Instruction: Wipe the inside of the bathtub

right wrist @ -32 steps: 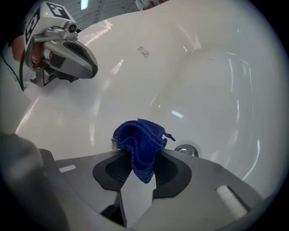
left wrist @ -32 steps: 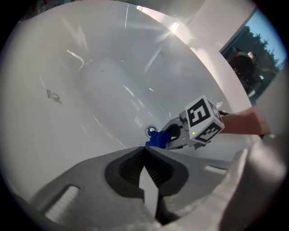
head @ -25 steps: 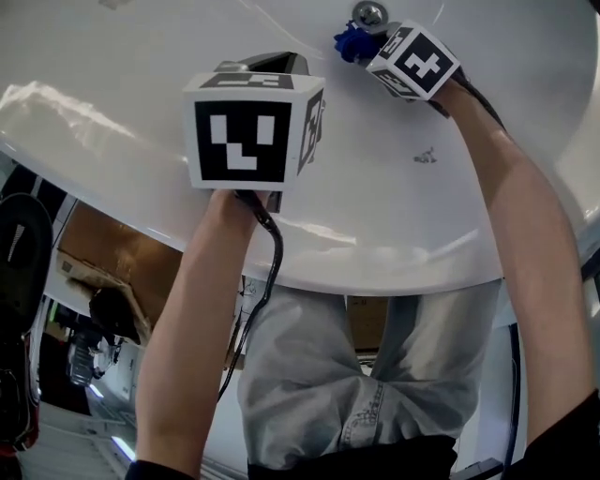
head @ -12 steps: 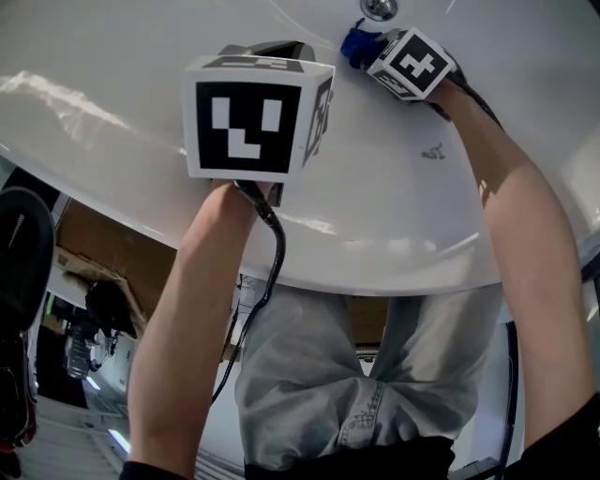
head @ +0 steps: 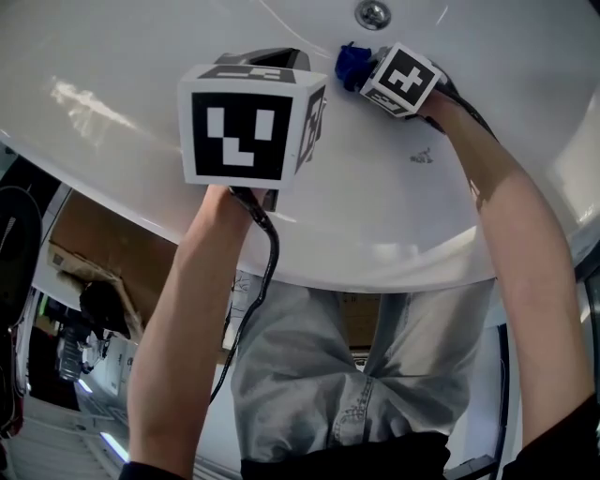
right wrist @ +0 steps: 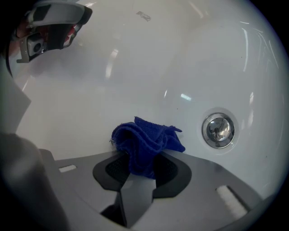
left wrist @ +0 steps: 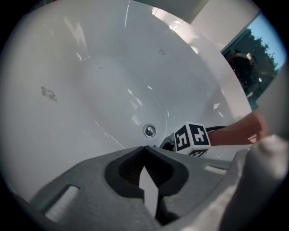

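The white bathtub (head: 141, 84) fills the top of the head view. My right gripper (head: 361, 70) reaches down to the tub floor beside the chrome drain (head: 372, 14) and is shut on a crumpled blue cloth (head: 349, 64). In the right gripper view the blue cloth (right wrist: 146, 142) bunches out of the jaws against the white floor, left of the drain (right wrist: 218, 130). My left gripper (head: 267, 58) hovers higher over the tub, its jaws shut with nothing between them. The left gripper view shows the tub floor (left wrist: 108, 90), the drain (left wrist: 149, 131) and the right gripper's marker cube (left wrist: 192, 137).
The tub's front rim (head: 375, 272) curves across the head view, above the person's grey trousers (head: 328, 375). A small dark mark (head: 419, 157) sits on the tub wall near the right forearm. Cardboard boxes (head: 103, 262) lie on the floor at the left.
The right gripper with the blue cloth has slid a little to the left across the tub floor, away from under the drain. The left gripper has barely moved.
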